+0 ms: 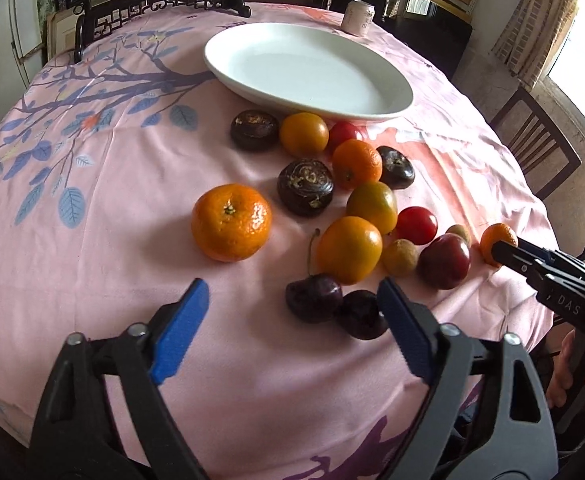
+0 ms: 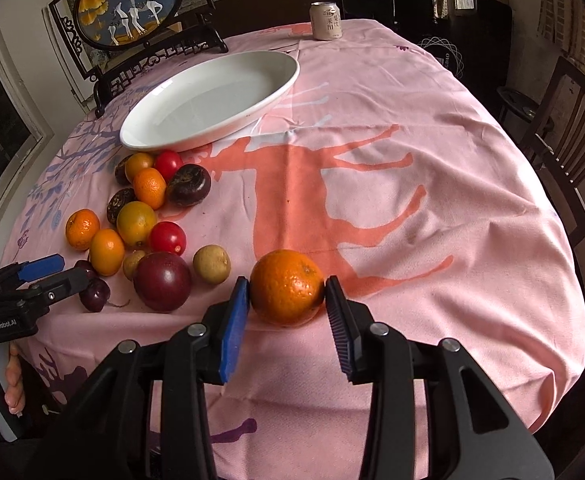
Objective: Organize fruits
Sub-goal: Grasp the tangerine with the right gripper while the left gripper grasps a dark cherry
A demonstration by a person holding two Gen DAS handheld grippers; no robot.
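Observation:
A white oval dish stands empty at the back of the pink table. Before it lies a heap of fruit: tangerines, oranges, red tomatoes, dark water chestnuts, a red plum, longans and two cherries. My right gripper has its two pads touching the sides of a tangerine that rests on the cloth, apart from the heap; it also shows in the left wrist view. My left gripper is open and empty, with the cherries between its blue pads.
A drink can stands at the far edge of the table. A framed round deer screen stands at the back left. Wooden chairs stand to the right. The pink cloth is bare on the right.

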